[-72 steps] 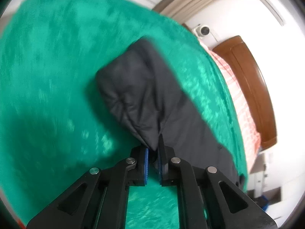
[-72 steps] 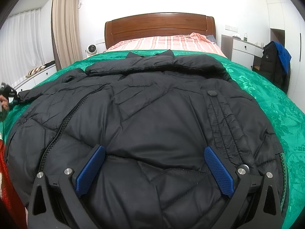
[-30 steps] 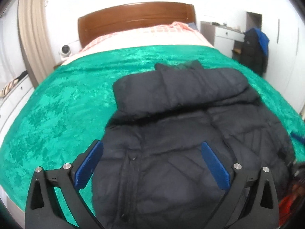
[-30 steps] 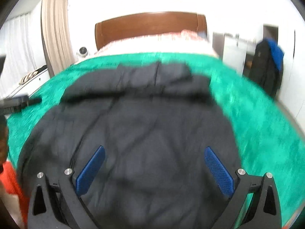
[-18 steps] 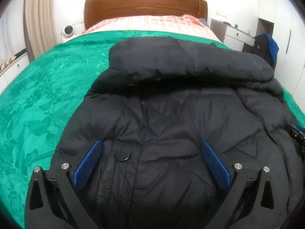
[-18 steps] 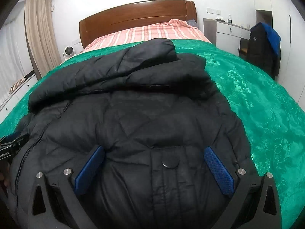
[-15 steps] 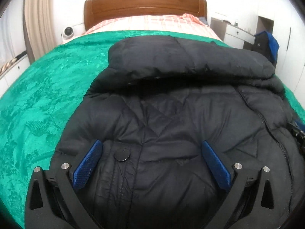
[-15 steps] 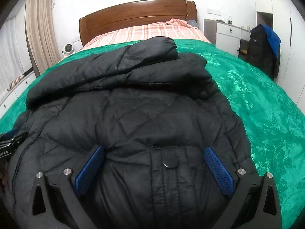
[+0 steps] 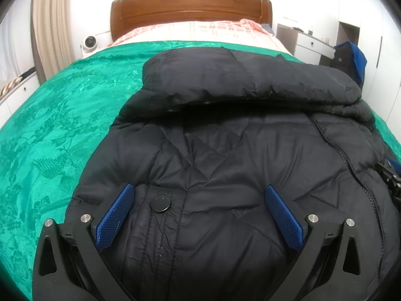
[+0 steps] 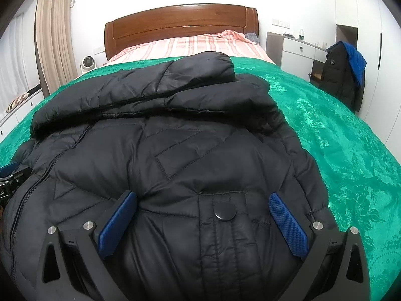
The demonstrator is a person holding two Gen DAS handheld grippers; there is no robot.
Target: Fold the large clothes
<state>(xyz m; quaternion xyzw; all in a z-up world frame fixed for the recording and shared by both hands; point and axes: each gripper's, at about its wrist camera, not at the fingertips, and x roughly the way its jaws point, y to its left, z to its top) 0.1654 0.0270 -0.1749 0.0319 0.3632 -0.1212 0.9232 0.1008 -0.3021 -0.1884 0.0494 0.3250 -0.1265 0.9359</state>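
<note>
Both grippers, left (image 9: pixel 199 213) and right (image 10: pixel 201 217), gape wide over the jacket (image 9: pixel 225 150) at the bed's (image 10: pixel 351 138) near edge, probably sleeves already folded; next, pinch the hem.

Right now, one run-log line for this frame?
stage: sleeves folded in, bottom fold pending | black puffer jacket: flat on green bedspread | left gripper: open over hem | right gripper: open over hem
</note>
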